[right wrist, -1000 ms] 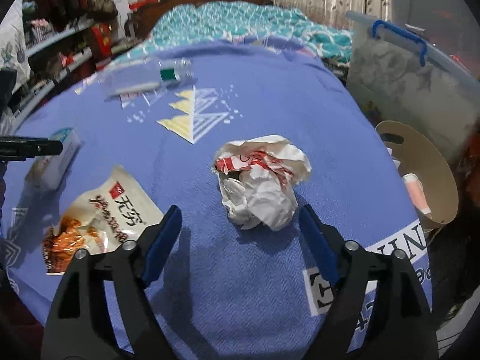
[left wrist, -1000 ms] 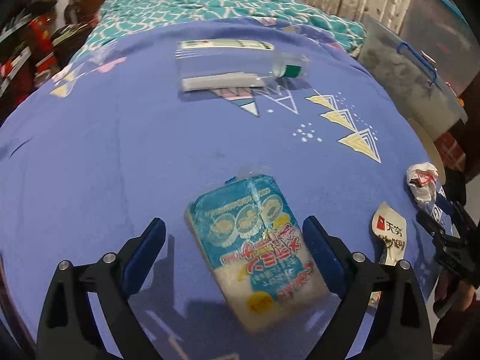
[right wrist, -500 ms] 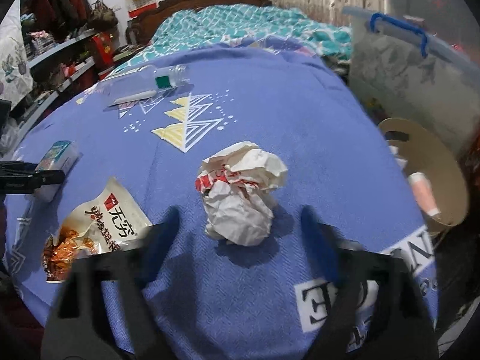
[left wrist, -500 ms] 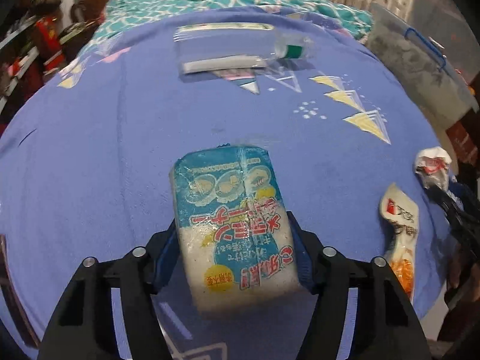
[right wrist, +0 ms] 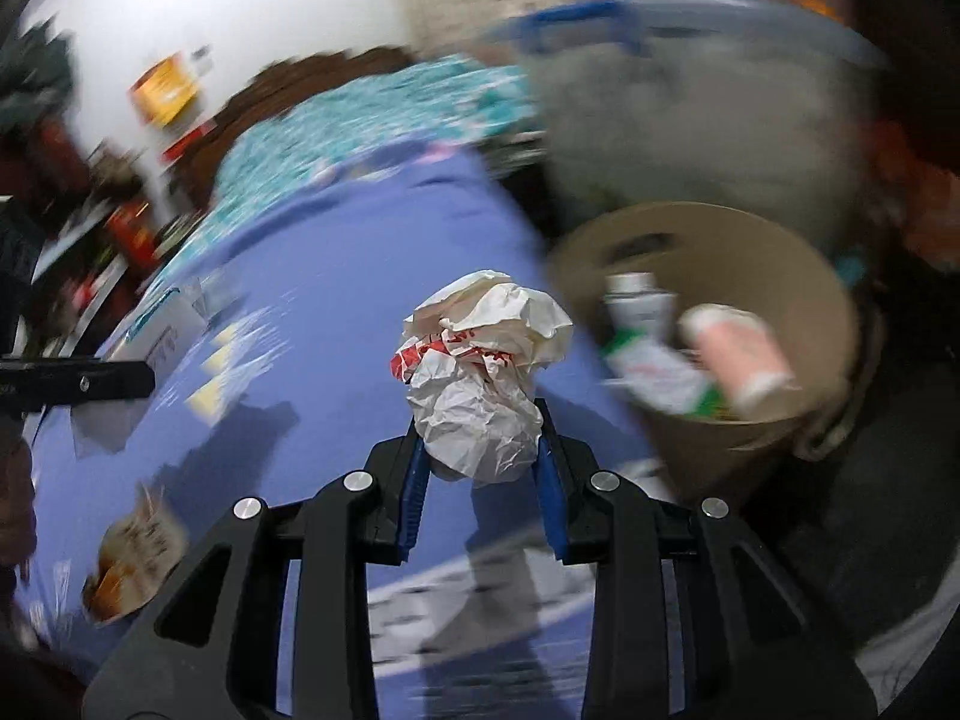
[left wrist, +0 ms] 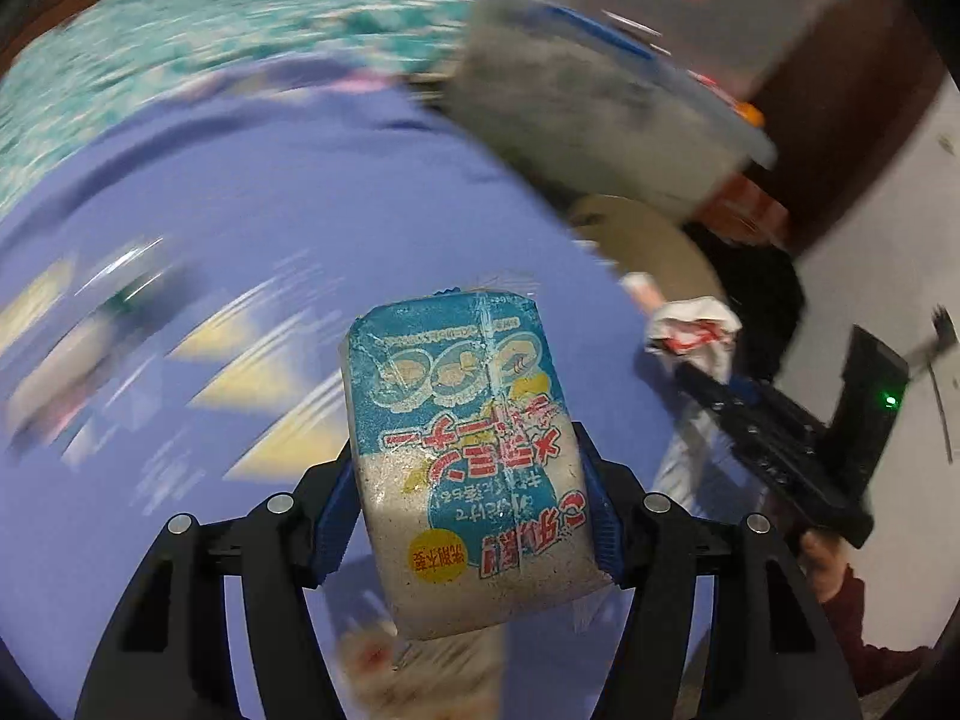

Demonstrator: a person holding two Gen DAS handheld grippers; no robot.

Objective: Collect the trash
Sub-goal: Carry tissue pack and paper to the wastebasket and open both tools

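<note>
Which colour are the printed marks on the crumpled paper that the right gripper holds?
Red marks on white crumpled paper, clearest in the right wrist view, pinched in the right gripper.

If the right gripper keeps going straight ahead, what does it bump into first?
Probably the purple blanket. The right gripper, shut on the crumpled paper ball, points across it; the tan trash bin sits off to its right. The picture is blurred, so depth is unsure.

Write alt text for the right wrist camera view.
The right gripper clamps a crumpled white paper ball above a purple bedspread. To its right, a tan bin already holds blurred containers.
</note>
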